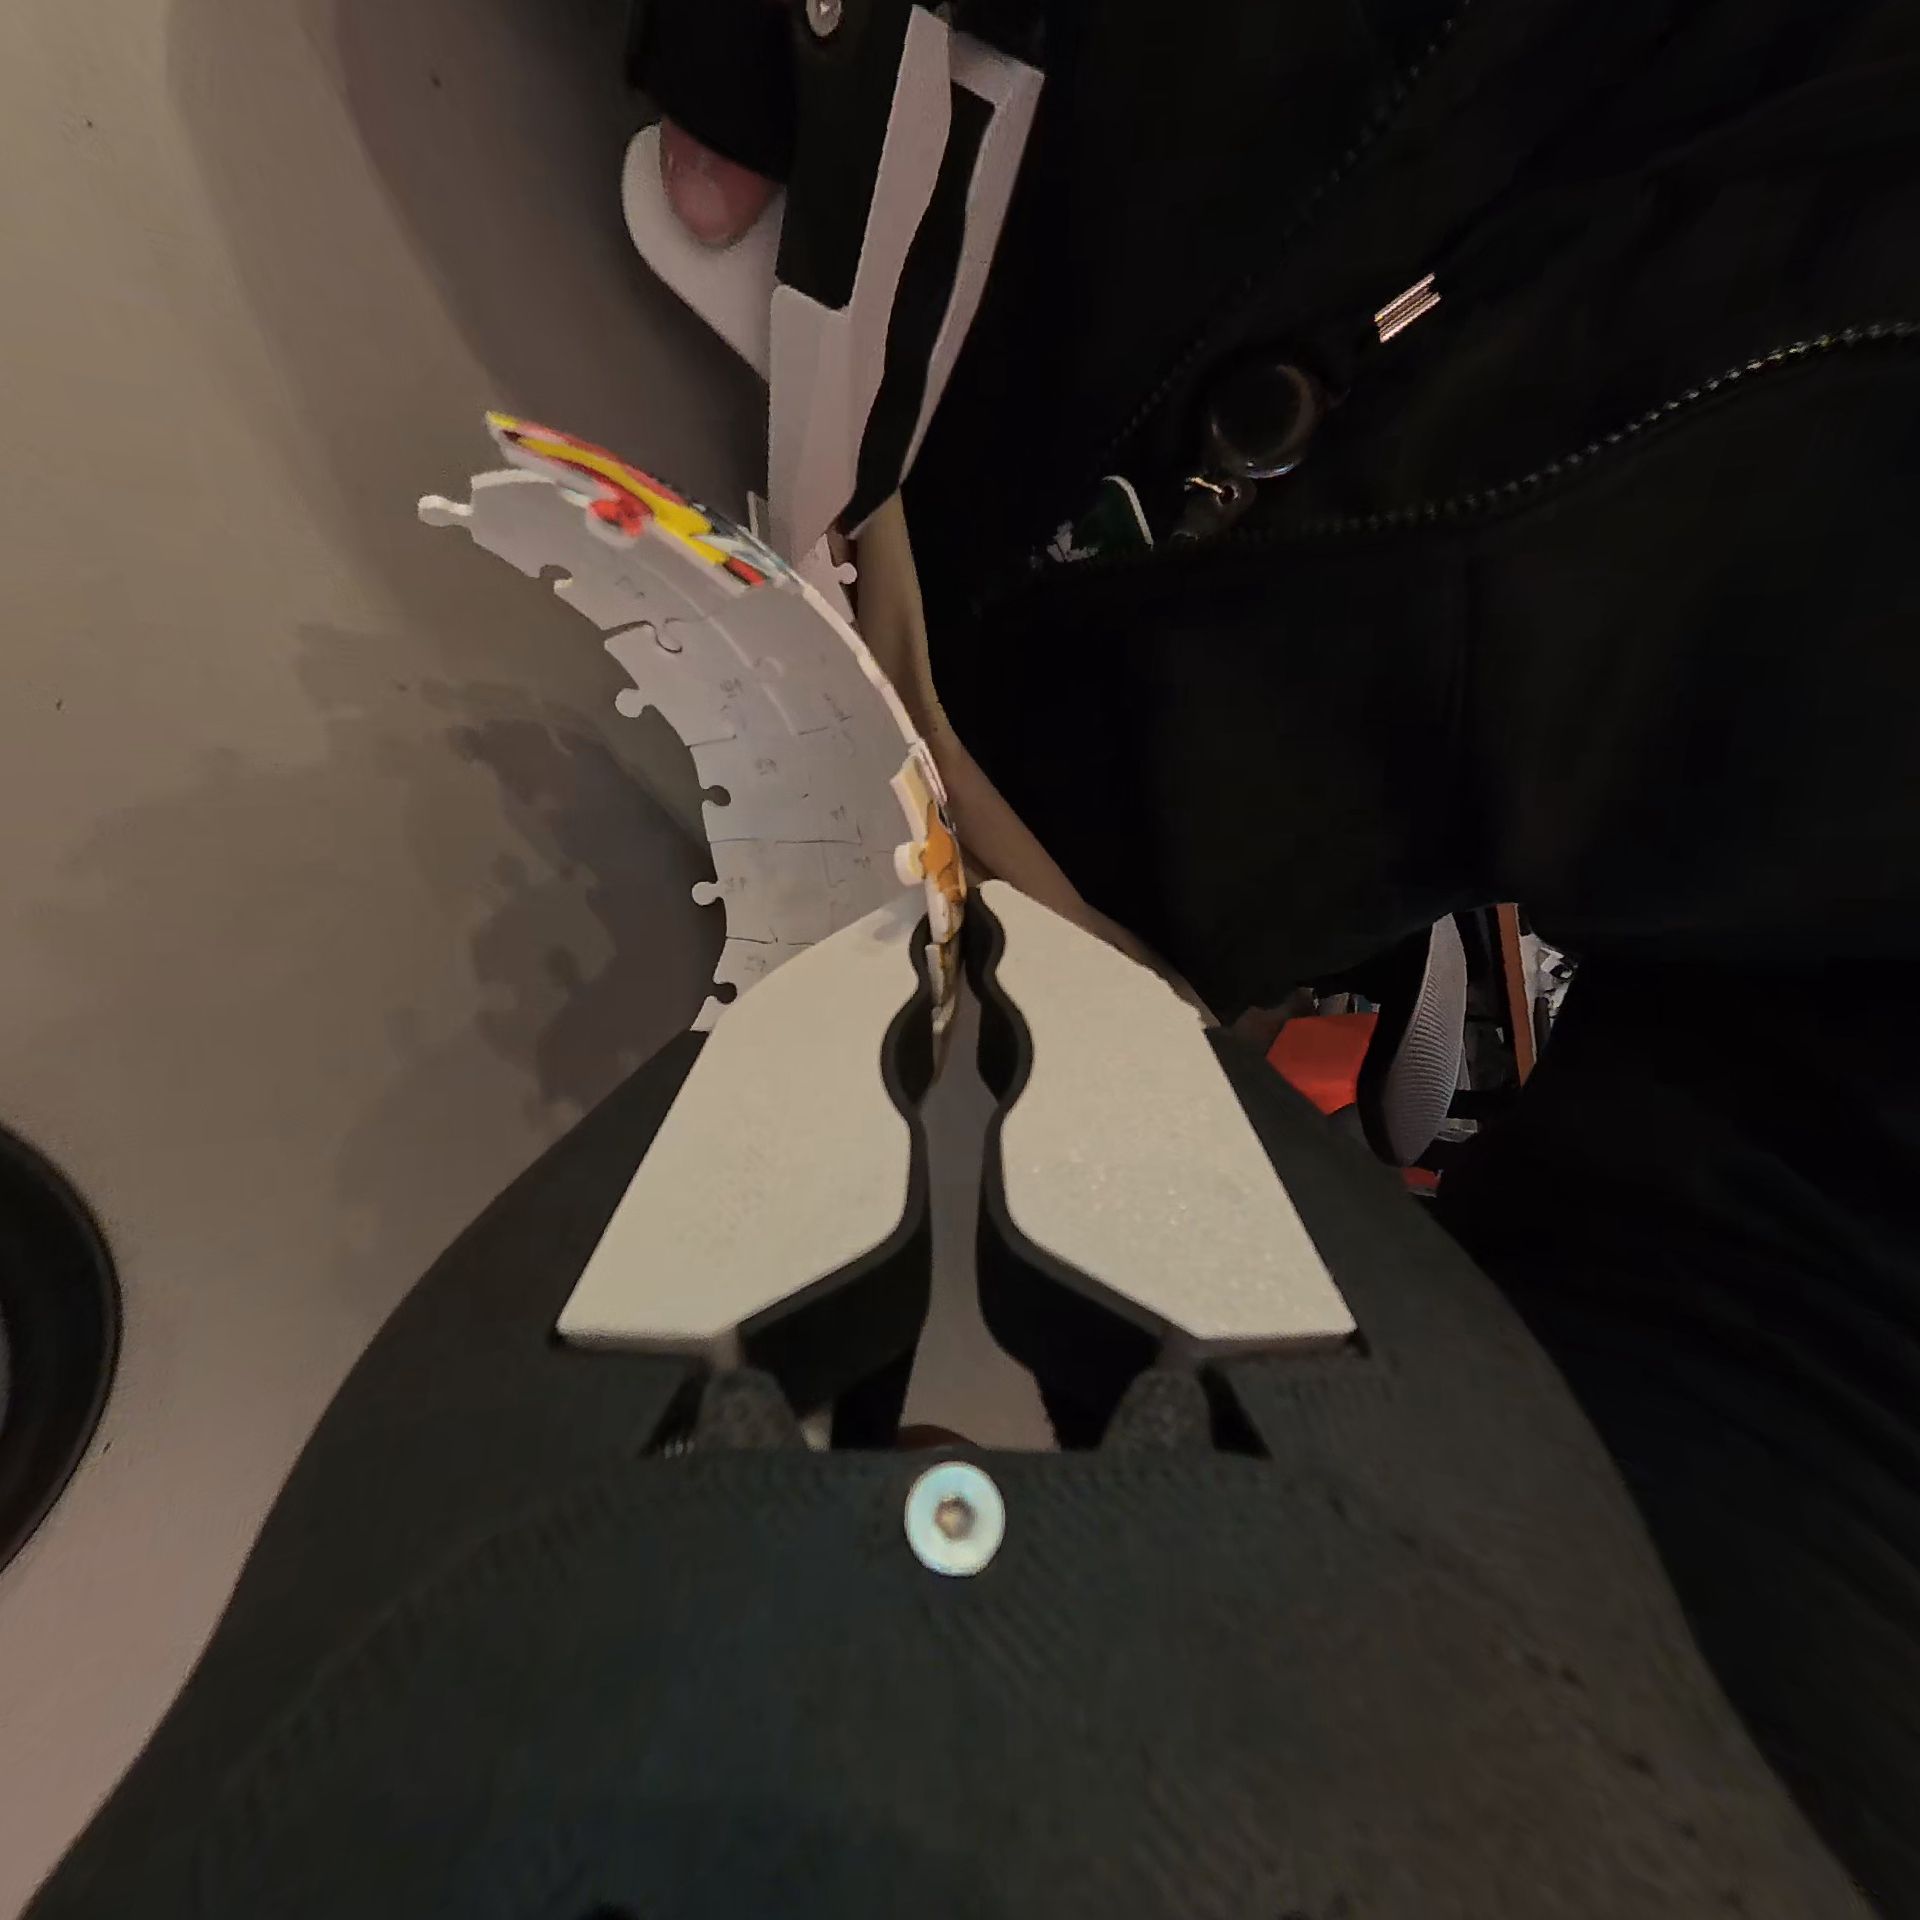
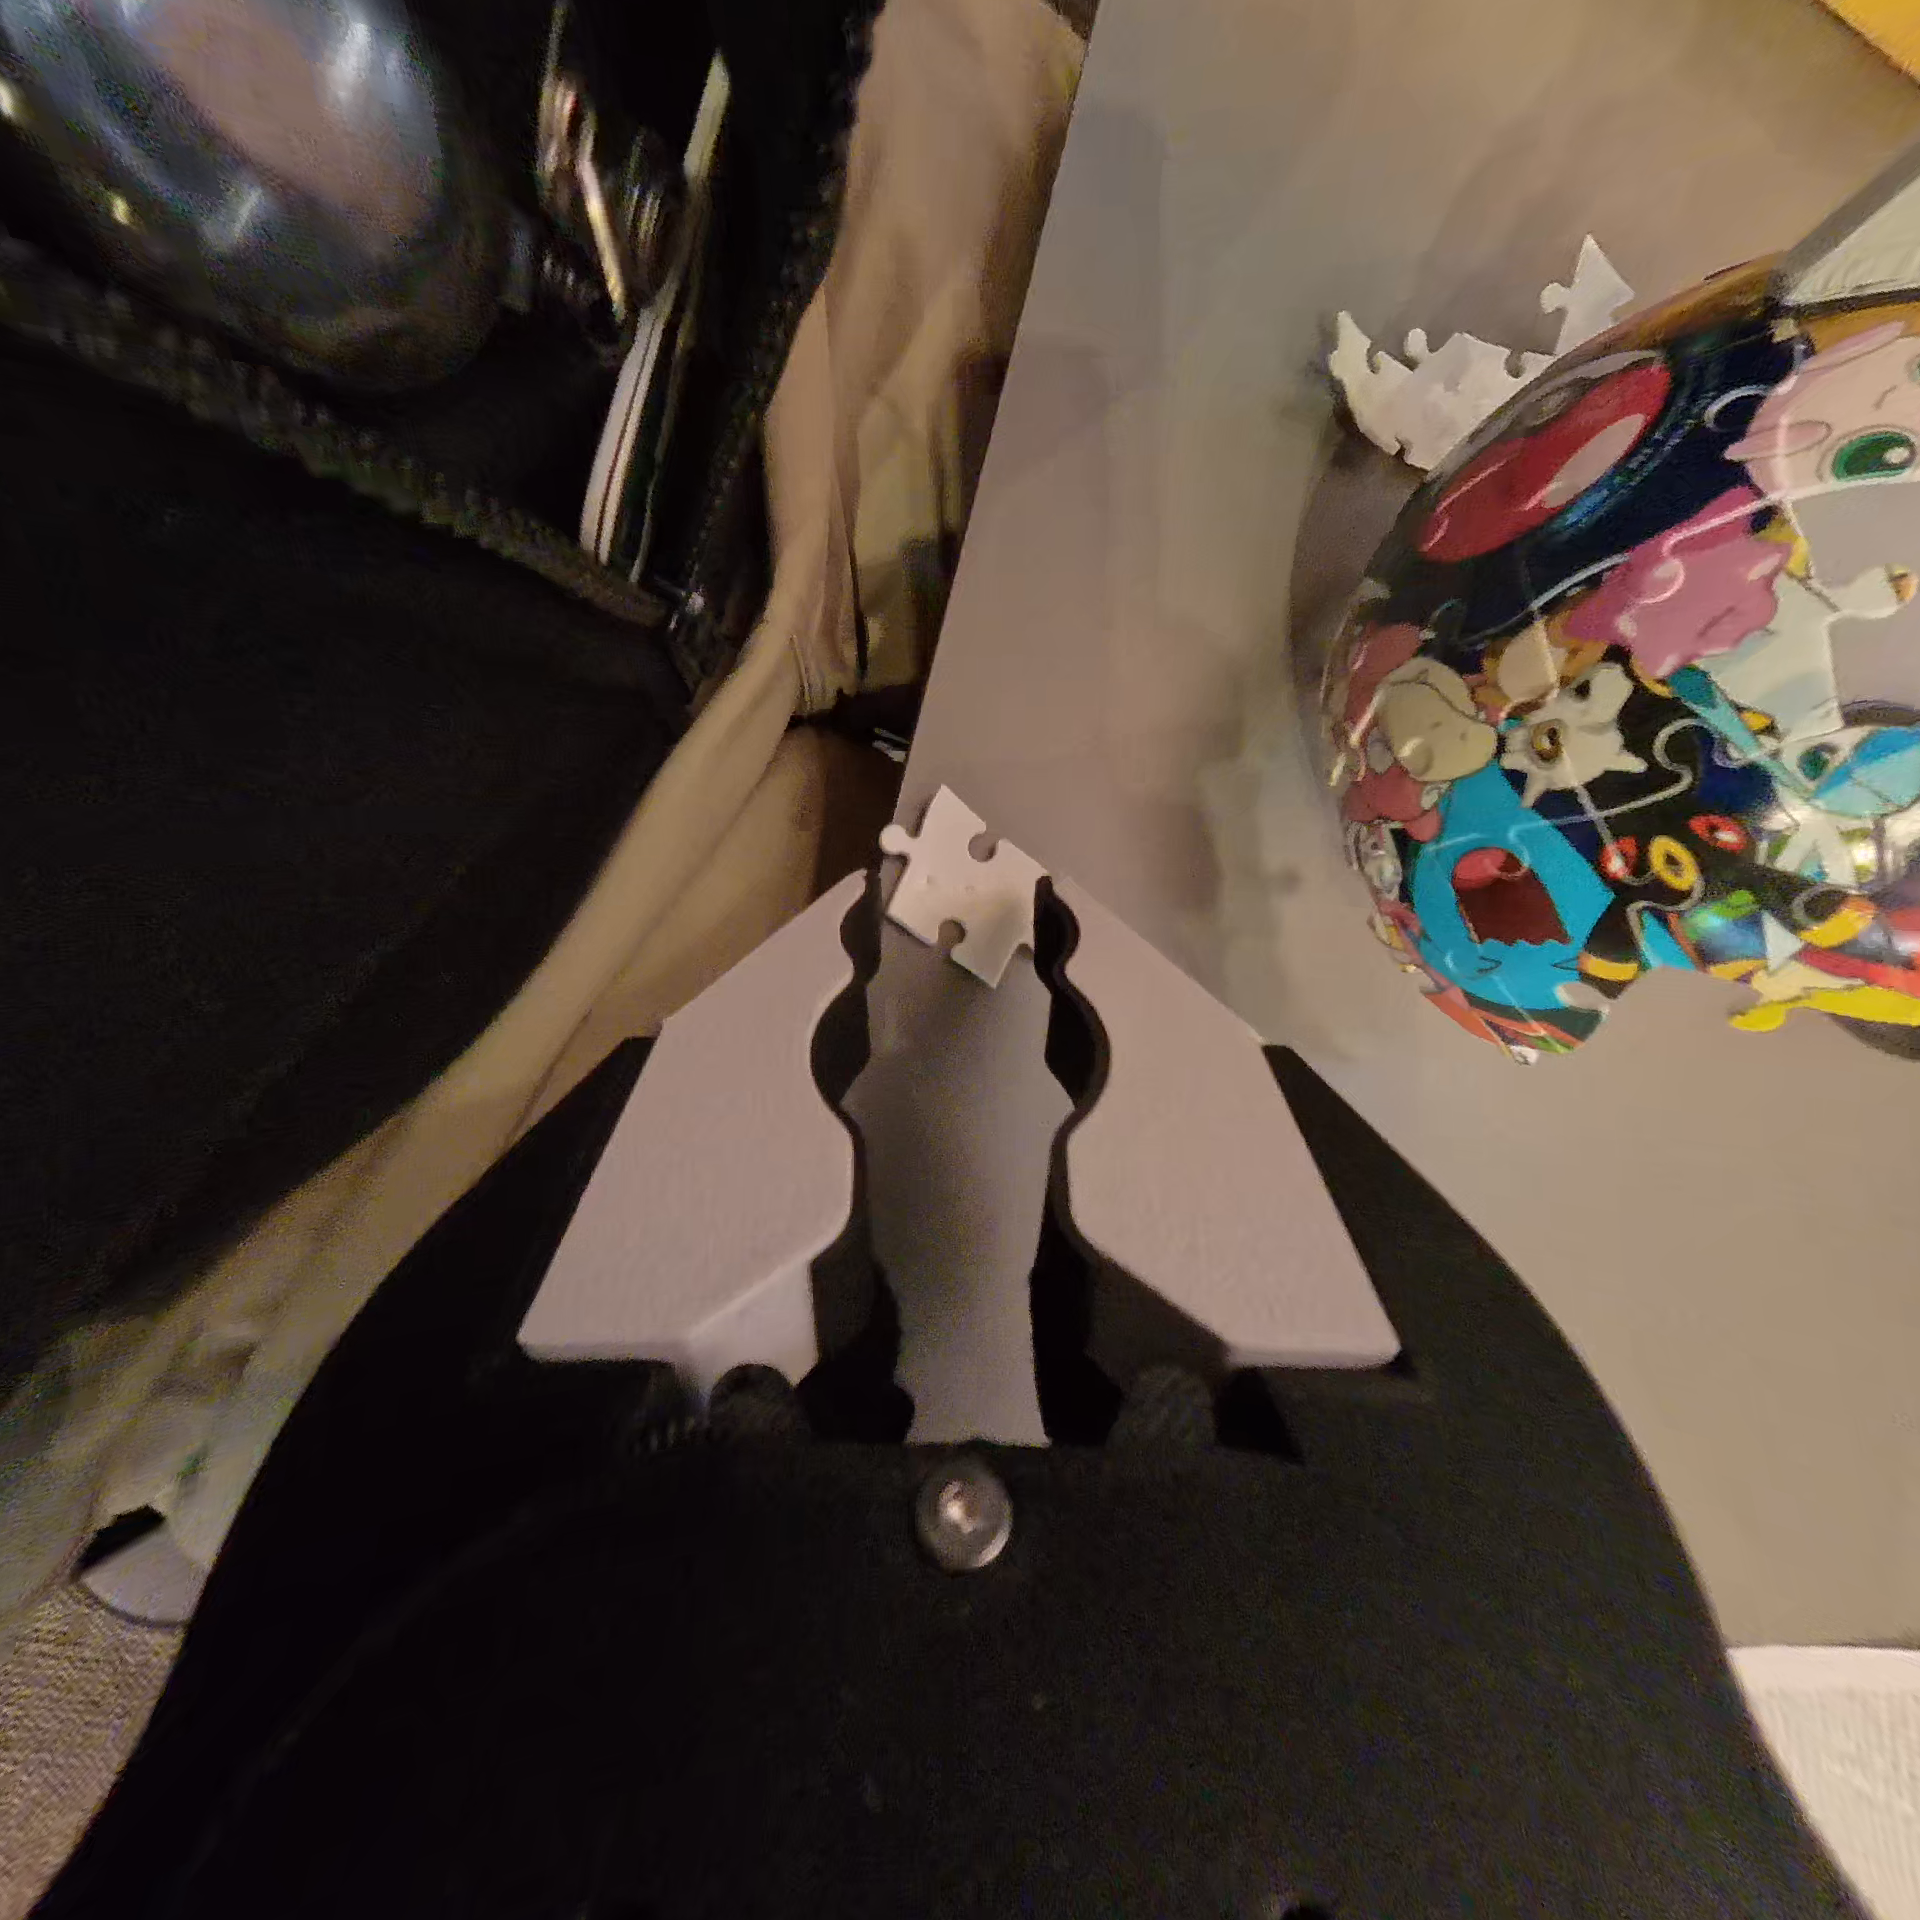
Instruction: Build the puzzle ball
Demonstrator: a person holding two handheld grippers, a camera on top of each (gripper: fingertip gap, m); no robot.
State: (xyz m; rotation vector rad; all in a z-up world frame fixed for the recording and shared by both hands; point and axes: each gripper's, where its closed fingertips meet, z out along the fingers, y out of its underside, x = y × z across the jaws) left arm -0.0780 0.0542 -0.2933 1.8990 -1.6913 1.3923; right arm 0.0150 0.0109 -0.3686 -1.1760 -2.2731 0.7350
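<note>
The partly built puzzle ball is a curved shell, grey inside [image 1: 790, 748] and printed with colourful cartoon figures outside [image 2: 1621, 675]. My left gripper [image 1: 961, 935] is shut on the shell's near rim and holds it above the grey table [image 1: 208, 727]. My right gripper [image 2: 956, 894] is shut on a loose white puzzle piece [image 2: 961, 894], blank side up, to the left of the ball and apart from it. In the left wrist view the right gripper [image 1: 831, 540] shows at the top, its tips close to the shell's far rim.
A person in a dark zipped jacket [image 1: 1455, 623] and beige trousers [image 2: 831, 520] sits close behind the table edge. Several white loose pieces [image 2: 1434, 384] lie behind the ball. A dark round object [image 1: 42, 1340] sits at the left edge. The grippers' ends are close to 12 cm from one another.
</note>
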